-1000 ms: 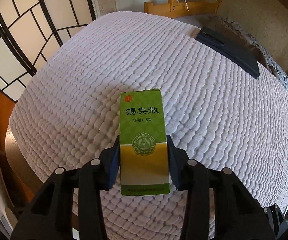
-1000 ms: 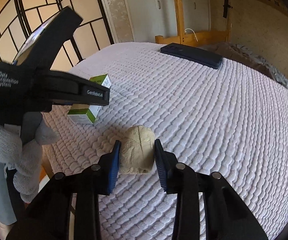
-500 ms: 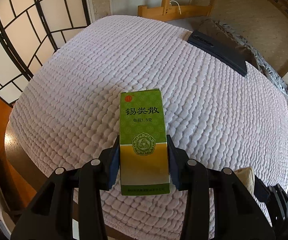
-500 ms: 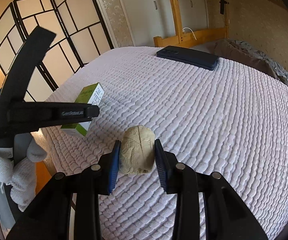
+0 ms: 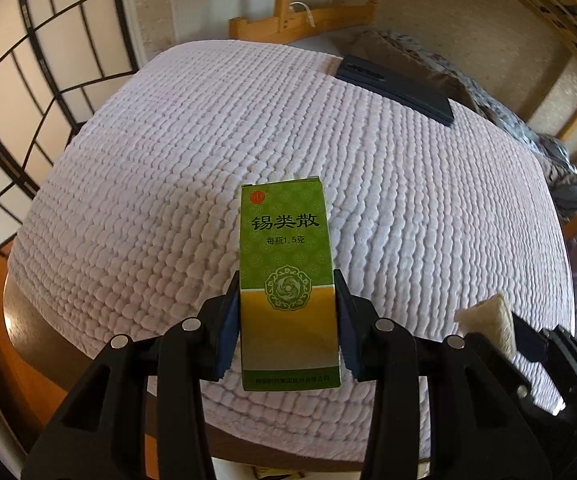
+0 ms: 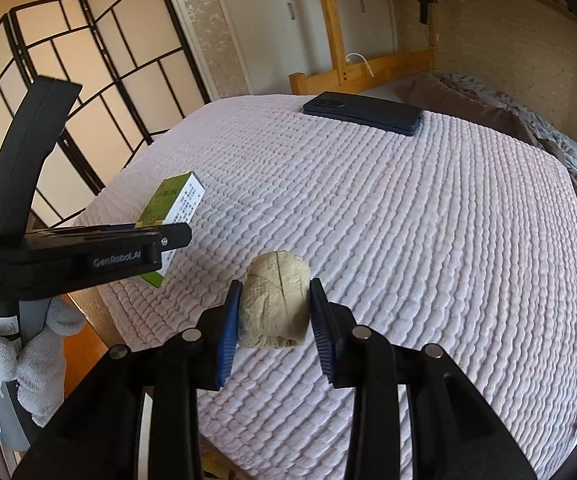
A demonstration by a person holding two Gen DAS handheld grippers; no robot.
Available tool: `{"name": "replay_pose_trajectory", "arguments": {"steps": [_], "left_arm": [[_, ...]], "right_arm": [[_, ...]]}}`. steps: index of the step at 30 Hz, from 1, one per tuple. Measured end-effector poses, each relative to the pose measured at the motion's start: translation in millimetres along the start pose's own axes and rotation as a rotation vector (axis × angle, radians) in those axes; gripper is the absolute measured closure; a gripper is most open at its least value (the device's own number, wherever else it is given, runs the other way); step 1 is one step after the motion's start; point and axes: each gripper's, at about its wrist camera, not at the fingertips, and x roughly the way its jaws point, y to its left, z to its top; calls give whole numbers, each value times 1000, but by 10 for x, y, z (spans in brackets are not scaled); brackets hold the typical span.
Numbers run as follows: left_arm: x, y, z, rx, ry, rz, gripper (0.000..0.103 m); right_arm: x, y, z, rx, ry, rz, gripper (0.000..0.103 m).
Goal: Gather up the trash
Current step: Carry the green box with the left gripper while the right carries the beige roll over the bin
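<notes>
- My left gripper [image 5: 287, 320] has its fingers [image 5: 227, 328] clamped on the two long sides of a green and yellow carton [image 5: 288, 280]; the pads press the lower half of it, and its printed front with the dark characters faces my camera.
- The carton stands upright in that grip, held above the near edge of the bed [image 5: 168, 184], clear of the white knobbly coverlet.
- My right gripper [image 6: 274, 312] is closed on a beige crumpled paper wad [image 6: 275, 300]; the blue-edged fingers [image 6: 228, 328] squeeze it from either side, and it too hangs above the coverlet, not on it.
- From the right wrist view the carton [image 6: 172, 204] shows at the left, gripped by the other tool, whose handle is held by a hand in a white knit glove [image 6: 28, 364].
- From the left wrist view a corner of the wad [image 5: 488, 324] peeks in at the lower right.
- At the far side of the bed lies a flat dark case [image 6: 362, 112], well apart from both grippers.
- A wooden bed frame [image 6: 364, 68] and a paper-panelled folding screen [image 6: 68, 80] stand behind.
</notes>
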Motion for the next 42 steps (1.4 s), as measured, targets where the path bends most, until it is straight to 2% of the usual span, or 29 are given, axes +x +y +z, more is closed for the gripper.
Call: {"name": "replay_pose_trajectory", "arguments": {"steps": [7,23,34,42], "left_arm": [[-62,151,-31,127,-12,-39,59],[-254,479,-196,336,-20,-180,59],[-391,527,-450,428,-31,-224,59],[-539,508,-678,476,-35,-241,59]], "right_arm": [[-115,168,-95,75,-21,-58,70],[-360,582,-359,186,-65,-172,70],[-498,754,-535,219,-62,-169,70],[-595,799,-673,210,-41,-132,70]]}}
